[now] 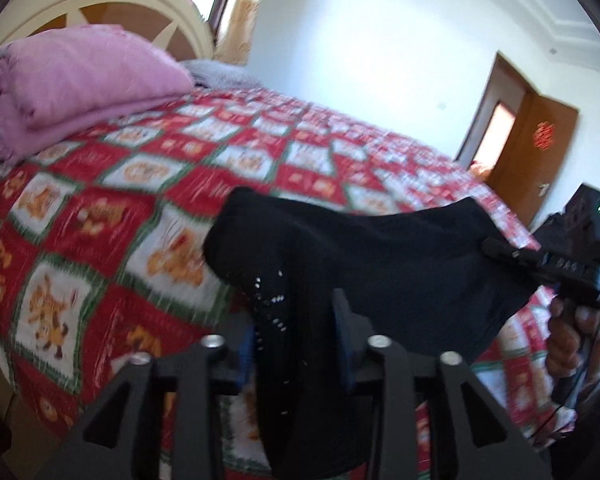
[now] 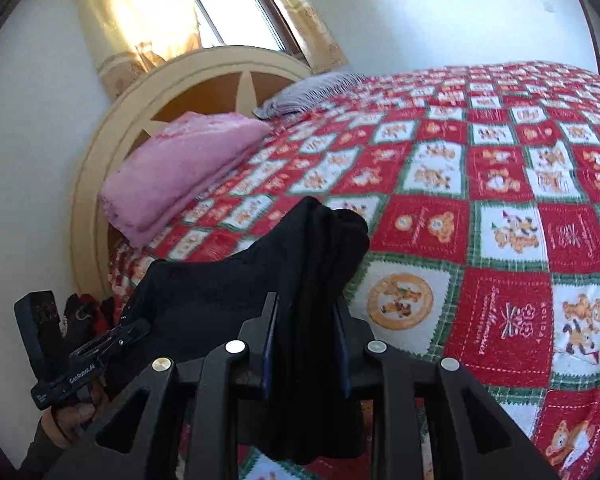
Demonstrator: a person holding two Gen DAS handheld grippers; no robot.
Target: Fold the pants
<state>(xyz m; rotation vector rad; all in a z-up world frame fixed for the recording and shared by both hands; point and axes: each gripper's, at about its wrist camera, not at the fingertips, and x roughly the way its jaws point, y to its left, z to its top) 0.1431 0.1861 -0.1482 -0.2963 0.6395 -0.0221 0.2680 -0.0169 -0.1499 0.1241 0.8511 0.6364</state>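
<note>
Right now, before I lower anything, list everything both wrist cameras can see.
pants: one, black, held up over the near edge of the bed, between both claws.
quilt: one, red, white and green patchwork with bears, covering the bed.
blanket: one, pink, folded, at the head of the bed.
pillow: one, grey striped, beside the blanket.
headboard: one, cream, arched.
curtain: yellow, at the window behind the headboard.
door: one, brown, open, past the far side of the bed.
left claw: black, pants fabric between its fingers; grip unclear.
right claw: black, shut on the pants.
</note>
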